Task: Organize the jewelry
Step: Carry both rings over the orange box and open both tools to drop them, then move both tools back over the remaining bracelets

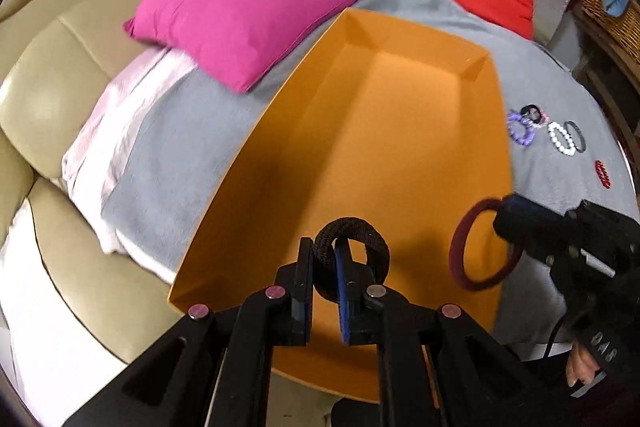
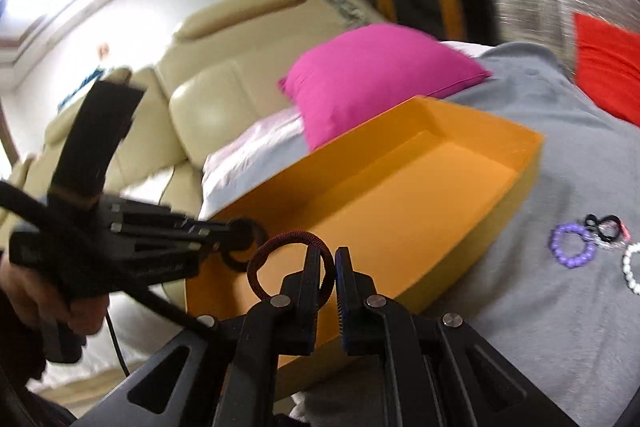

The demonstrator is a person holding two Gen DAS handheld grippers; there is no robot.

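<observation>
While no writing reads clearly, the left gripper (image 1: 324, 259) pinches a black band (image 1: 352, 251) and the right gripper (image 2: 329, 267) pinches a dark red band (image 2: 280, 251) over the orange box (image 1: 400, 131) on the grey blanket (image 1: 180, 163).

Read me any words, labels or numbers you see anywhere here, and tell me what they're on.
Right gripper: pale raised lettering on its black body, seen upside down and at an angle, not readable for certain.
Left gripper: faint print on its side, too blurred to read.
Orange box: no text.

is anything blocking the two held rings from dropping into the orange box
Nothing visible does. The black ring in the left tongs and the dark red ring in the right tongs hang over the open, empty orange box.
</observation>
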